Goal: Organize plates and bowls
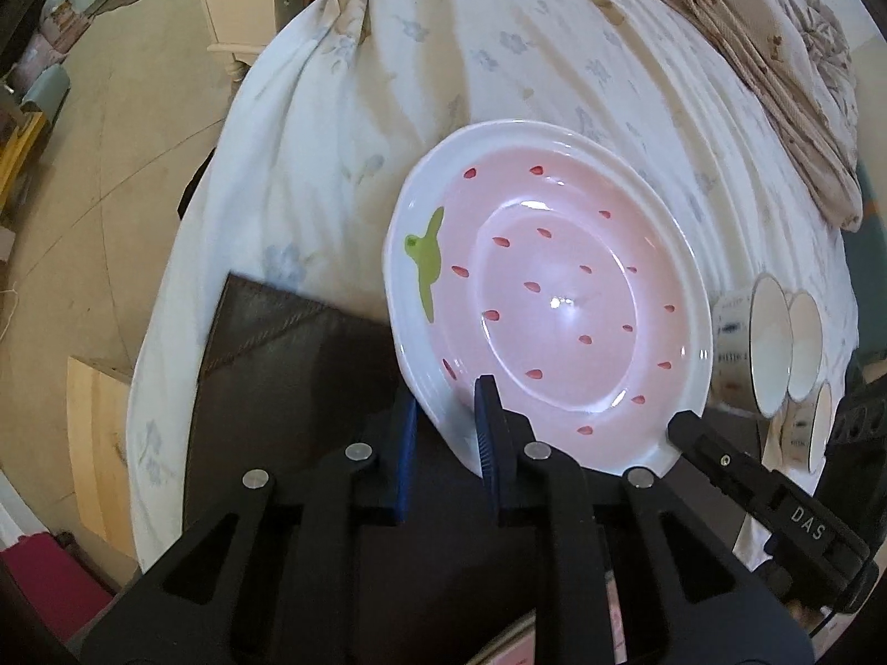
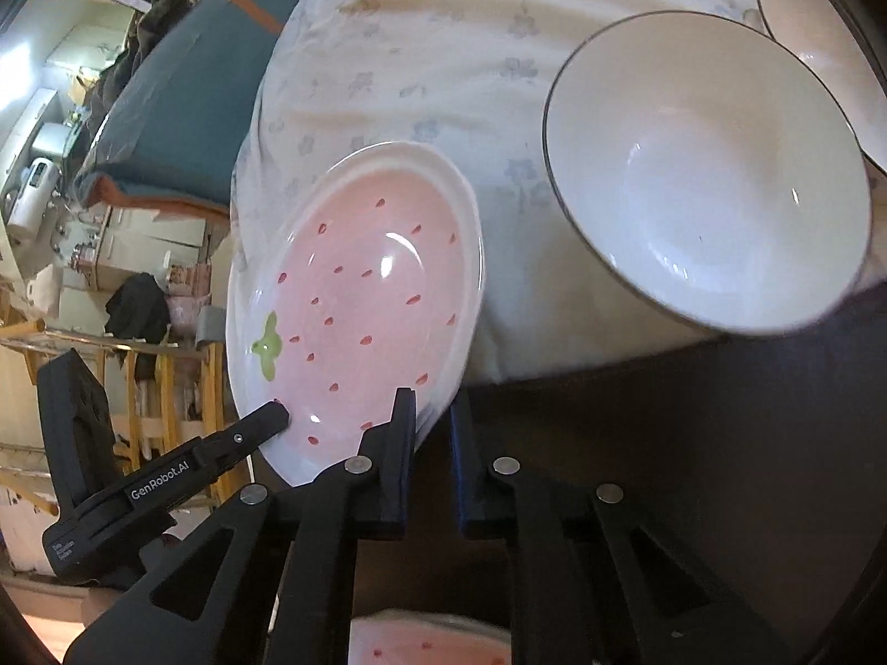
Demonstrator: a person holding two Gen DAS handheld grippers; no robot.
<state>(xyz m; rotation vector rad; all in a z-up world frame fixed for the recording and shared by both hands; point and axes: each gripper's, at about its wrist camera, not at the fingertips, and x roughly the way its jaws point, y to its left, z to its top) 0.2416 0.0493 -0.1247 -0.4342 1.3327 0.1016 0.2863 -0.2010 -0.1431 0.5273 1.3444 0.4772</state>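
Nearest to you, both grippers hold the same strawberry plate (image 1: 554, 299). Your left gripper (image 1: 443, 443) is clenched on its near rim, one blue finger (image 1: 488, 432) over the pink inside, the other under it. Your right gripper (image 2: 432, 443) grasps the opposite rim in the same way. The plate is empty and tilted, lifted above a dark cloth (image 1: 288, 377) at the edge of the bed (image 1: 499, 55). A second strawberry plate (image 2: 421, 643) lies below the grippers. To the right, white bowls (image 2: 709, 188) with dark rims lie empty on the floral sheet, near the plate but apart from it.
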